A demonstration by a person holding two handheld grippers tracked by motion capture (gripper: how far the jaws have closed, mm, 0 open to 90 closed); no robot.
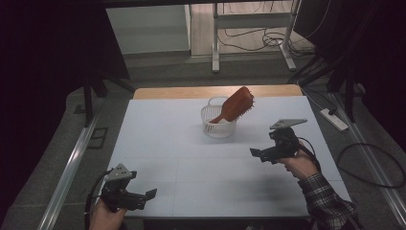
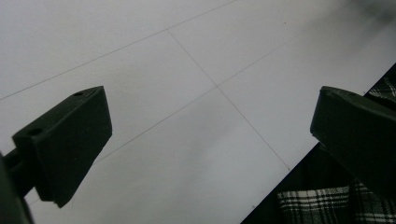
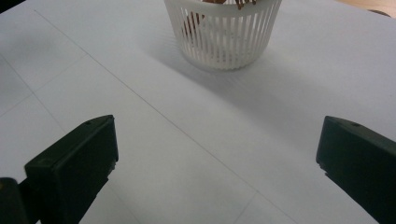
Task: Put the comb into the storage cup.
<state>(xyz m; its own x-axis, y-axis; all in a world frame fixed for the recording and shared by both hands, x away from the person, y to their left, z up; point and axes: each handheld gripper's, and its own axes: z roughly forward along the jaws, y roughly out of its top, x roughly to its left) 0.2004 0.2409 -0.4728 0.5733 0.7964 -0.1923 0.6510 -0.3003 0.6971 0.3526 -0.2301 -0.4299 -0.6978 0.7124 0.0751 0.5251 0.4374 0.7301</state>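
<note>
While the brush (image 1: pixel 236 105) leans in the basket (image 1: pixel 216 125), right gripper (image 1: pixel 255 154) open, left gripper (image 1: pixel 149 193) open

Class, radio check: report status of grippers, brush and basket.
Left gripper open, empty. Right gripper open, empty. Hairbrush leaning handle-down in white basket. Nothing between right gripper and basket.

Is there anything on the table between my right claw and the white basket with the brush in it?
Nothing visible. The right claw is open, and bare table runs up to the white basket holding the brush.
</note>
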